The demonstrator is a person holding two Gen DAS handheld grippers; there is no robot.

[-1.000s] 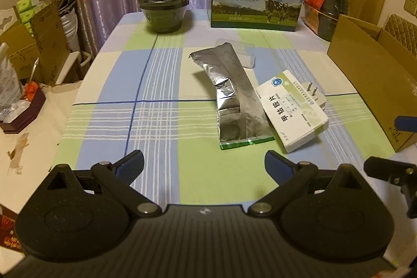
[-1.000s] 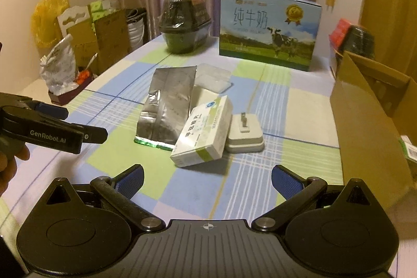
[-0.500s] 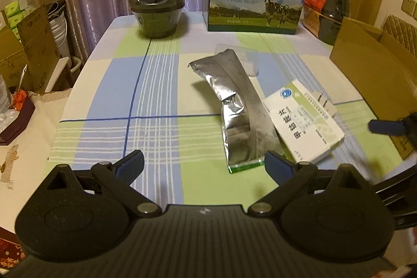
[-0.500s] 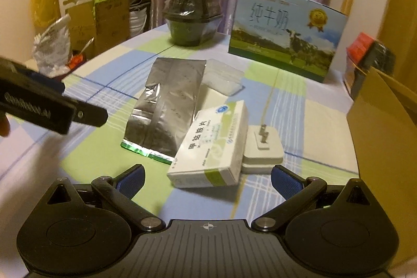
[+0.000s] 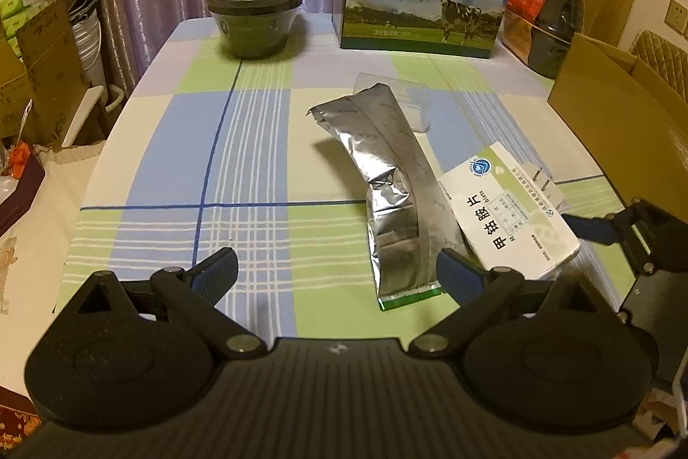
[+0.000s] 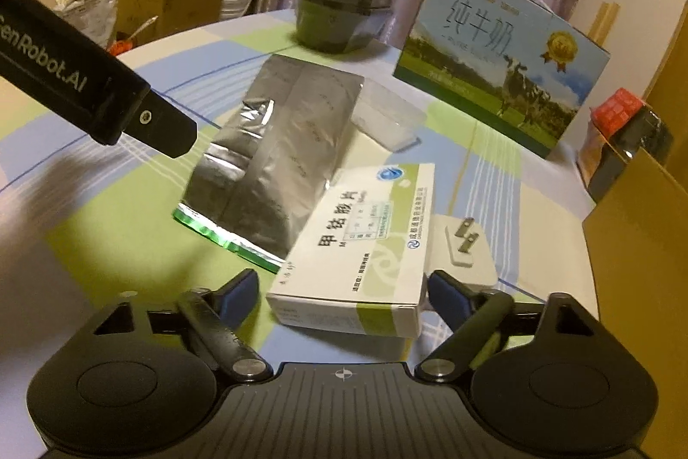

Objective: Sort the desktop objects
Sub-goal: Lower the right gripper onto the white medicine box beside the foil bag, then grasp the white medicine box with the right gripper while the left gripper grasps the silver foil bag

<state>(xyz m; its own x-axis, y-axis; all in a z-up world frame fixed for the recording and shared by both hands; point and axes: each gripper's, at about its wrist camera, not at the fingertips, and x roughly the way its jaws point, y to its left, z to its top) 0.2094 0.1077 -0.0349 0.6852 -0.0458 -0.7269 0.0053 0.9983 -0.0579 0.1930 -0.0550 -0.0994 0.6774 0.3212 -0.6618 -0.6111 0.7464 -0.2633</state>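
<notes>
Step in hand: reaching for the first pick. The right tool (image 6: pixel 342 293) sits low at the near end of the medicine box (image 6: pixel 365 244), fingers spread wide to either side of that end, not yet touching it as far as I can tell.
Left tool: the left tool (image 5: pixel 337 272) hangs over the worktop (image 5: pixel 172 158) with its fingers spread and nothing between them; the foil pouch (image 5: pixel 387 179) lies toward its 1 o'clock.
Medicine box: lies flat at the middle of the worktop, its left long edge resting on or against the foil pouch; which of the two I cannot tell.
Plug adapter: the white plug adapter (image 6: pixel 462 248) lies prongs up, just beside the medicine box at its 3 o'clock in the right view.
Clear case: a clear plastic case (image 6: pixel 387 115) lies partly under the far end of the foil pouch, at 12 o'clock from the medicine box.
Likely destination: the open cardboard box (image 5: pixel 619 140) at the worktop's 3 o'clock edge, judging by the task.
Next move calls for: sliding the right tool forward until the pads flank the medicine box's long sides, then closing squarely.
Watch for: the right finger (image 6: pixel 447 291) passes close to the plug adapter and could nudge it; the thin carton may crush under a hard pinch.
</notes>
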